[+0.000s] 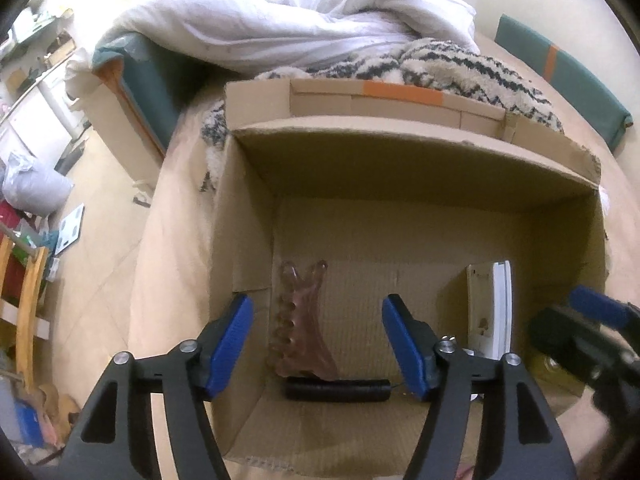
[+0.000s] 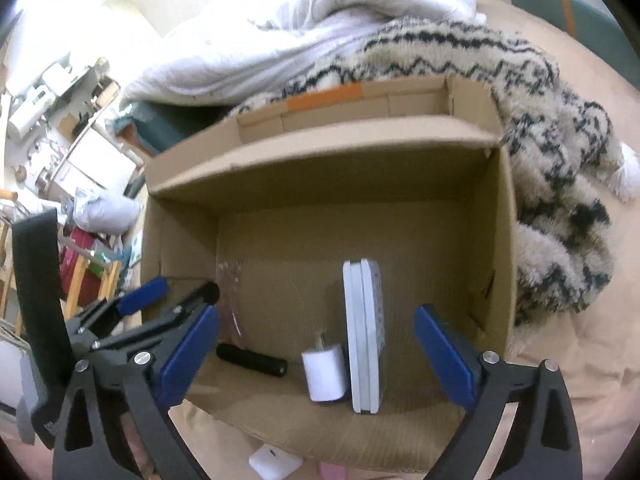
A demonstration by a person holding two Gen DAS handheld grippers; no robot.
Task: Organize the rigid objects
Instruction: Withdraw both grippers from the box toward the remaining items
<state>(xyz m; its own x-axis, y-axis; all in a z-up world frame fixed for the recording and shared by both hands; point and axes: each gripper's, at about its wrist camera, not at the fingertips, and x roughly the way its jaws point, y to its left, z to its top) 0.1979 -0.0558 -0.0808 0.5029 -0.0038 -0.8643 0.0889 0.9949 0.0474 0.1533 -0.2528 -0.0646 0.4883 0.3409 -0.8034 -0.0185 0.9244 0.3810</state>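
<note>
Setting: bed [image 2: 580, 380] under a tan sheet, with a cardboard box [image 1: 400, 160] standing open on it and a heap of white duvet [image 1: 280, 20] and zigzag fleece blanket [image 2: 540, 140] behind.
My left jaws [image 1: 318, 346]: spread, nothing between the pads; they hang over the box's left half.
My right jaws [image 2: 316, 362]: spread wide and empty, poised above the box's near wall.
Under the left jaws: translucent brown claw clip [image 1: 300, 320] flat on the box floor, a black cylinder [image 1: 338, 390] lying crosswise and touching its near end.
Under the right jaws: white slab-shaped device [image 2: 364, 336] standing on edge, a white plug adapter [image 2: 324, 372] just beside it on the left.
Done, as I judge: four rigid items already inside the box, clip and cylinder to the left, slab and adapter to the right.
Left, as I judge: a small white case [image 2: 276, 462] and something pink lie on the sheet outside the near wall; these look next for packing.
Left view only: the clip's full shape.
Right view only: the adapter whole, the items outside the box, and my left jaws from the side.
</note>
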